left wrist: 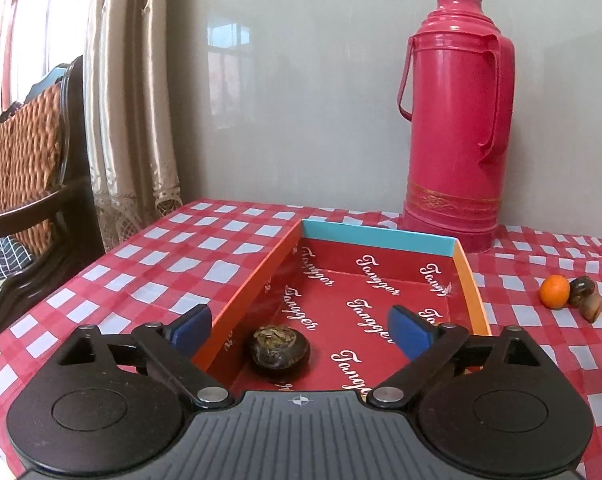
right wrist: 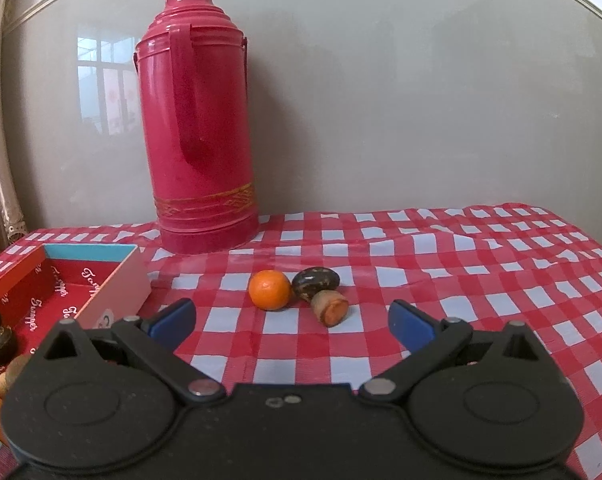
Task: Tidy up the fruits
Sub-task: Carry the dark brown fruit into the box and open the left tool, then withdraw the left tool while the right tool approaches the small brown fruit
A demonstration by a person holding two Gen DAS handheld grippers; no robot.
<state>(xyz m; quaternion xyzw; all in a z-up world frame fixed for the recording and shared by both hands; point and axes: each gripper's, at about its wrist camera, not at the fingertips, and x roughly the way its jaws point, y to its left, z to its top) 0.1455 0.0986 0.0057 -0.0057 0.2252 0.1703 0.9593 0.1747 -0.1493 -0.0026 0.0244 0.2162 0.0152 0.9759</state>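
Left claw (left wrist: pixel 301 330): wide open, empty, above dark fruit (left wrist: pixel 277 350) in box (left wrist: pixel 381 236)
Right claw (right wrist: pixel 293 320): wide open, empty
Tabletop (right wrist: pixel 481 264): orange (right wrist: pixel 269 289) beside mushroom (right wrist: pixel 321 290)

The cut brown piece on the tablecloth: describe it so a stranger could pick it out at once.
Find the tall red thermos at the wall. On the checked tablecloth in front of it lie three small things: an orange, a dark glossy fruit and the cut brown piece. It is nearest the camera, with a flat orange-brown cut face.
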